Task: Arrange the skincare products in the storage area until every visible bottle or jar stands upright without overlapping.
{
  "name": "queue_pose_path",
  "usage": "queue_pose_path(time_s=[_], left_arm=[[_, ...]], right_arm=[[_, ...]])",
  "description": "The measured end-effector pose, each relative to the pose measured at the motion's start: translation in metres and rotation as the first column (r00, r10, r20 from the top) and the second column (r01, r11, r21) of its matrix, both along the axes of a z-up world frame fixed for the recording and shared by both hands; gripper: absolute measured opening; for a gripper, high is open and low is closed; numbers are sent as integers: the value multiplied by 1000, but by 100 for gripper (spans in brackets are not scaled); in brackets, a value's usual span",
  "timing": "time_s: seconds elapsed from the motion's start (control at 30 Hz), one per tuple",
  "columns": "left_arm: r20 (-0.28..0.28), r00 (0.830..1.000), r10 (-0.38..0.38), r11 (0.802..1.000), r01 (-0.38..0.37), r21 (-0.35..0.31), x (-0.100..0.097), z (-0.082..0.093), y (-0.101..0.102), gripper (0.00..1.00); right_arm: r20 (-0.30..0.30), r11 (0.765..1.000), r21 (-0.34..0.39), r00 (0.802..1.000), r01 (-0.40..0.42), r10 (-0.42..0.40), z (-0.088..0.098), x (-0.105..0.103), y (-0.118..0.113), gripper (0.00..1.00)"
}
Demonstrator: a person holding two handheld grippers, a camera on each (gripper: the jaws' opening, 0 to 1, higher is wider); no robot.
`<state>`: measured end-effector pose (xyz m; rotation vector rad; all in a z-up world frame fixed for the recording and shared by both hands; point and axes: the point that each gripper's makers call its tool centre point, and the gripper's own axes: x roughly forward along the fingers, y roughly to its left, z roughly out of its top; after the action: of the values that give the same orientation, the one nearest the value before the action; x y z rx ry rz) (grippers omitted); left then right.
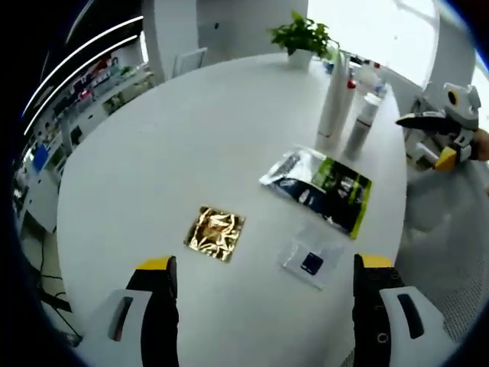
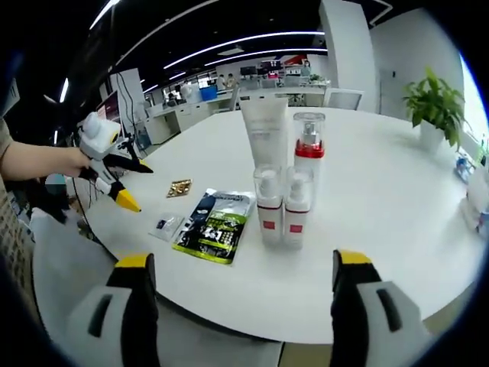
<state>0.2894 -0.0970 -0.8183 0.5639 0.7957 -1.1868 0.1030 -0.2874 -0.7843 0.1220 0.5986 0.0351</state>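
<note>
Left hand-held gripper point(image 1: 260, 306) jaws wide, empty, above gold sachet point(image 1: 215, 233). Right hand-held gripper point(image 2: 238, 306) wide, empty; four bottles point(image 2: 283, 206) upright at 12 o'clock on counter point(image 2: 382, 199).

Big round white table point(image 2: 397, 229) up front, potted plant point(image 2: 434, 107) at its far edge — bright window behind, ceiling light strips point(image 2: 252, 46), office desks point(image 2: 199, 107) w/ possibly monitors beyond.

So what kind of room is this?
Probably an open office: a big round white table with a potted plant, rows of desks behind, and long strip lights overhead.
</note>
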Motion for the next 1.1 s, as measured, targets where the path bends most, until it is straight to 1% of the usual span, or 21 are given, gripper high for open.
queue_pose_path(time_s=[0.1,0.2,0.27,0.5,0.63,0.73,0.83,0.97,1.1], left_arm=[[1,1000,-10,1000,10,11,7,-7,-4,90],[10,999,-35,998,35,48,16,-17,-5,90],[6,999,-39,998,38,56,21,-22,-6,89],[-1,999,-51,994,51,96,36,-36,-7,87],[-2,998,-64,991,63,117,42,-43,-9,86],[6,998,-68,989,67,128,48,-46,-10,85],[0,997,-83,987,83,136,52,-50,-12,81],[5,995,-97,985,95,144,59,-53,-14,76],[11,993,-117,981,114,156,62,-55,-15,66]], right_arm=[[-9,1000,0,1000,-9,9,-1,0,2,95],[-14,1000,5,1000,-7,7,-2,0,2,95],[-19,1000,8,1000,-6,6,-3,0,2,95],[-32,1000,13,999,-4,5,-5,-1,2,94],[-36,1000,11,999,-2,3,-6,-1,2,93],[-39,1000,7,999,-2,3,-6,0,3,93],[-44,1000,3,999,-4,4,-7,0,3,93],[-48,1000,1,999,-4,4,-7,0,2,92],[-51,1000,4,999,-4,5,-8,0,3,92]])
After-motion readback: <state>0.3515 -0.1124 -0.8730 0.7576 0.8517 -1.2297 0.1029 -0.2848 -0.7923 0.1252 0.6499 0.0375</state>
